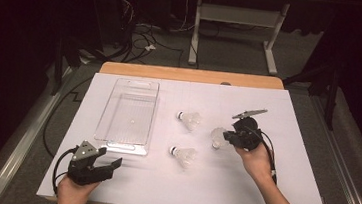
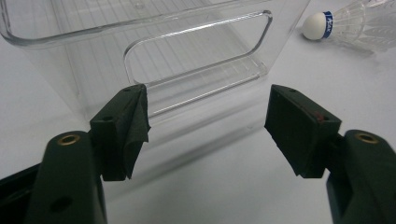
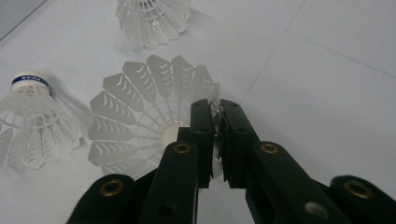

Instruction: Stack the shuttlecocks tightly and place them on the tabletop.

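A white table (image 1: 261, 190) carries a clear plastic bin (image 1: 129, 112) at its left side, and the left gripper (image 2: 205, 121) rests just before the bin's near end wall, jaws spread wide with nothing between them.

Right of the bin lie three white shuttlecocks. The right gripper (image 3: 215, 135) has its jaws nearly closed, pinching the skirt edge of the held shuttlecock (image 3: 149, 112), the rightmost of the three in the high view. The near shuttlecock (image 1: 183, 155) lies close to the bin's front corner; its blue cork band bears small white lettering, too blurred to read. The far shuttlecock (image 1: 190, 119) lies beyond it.
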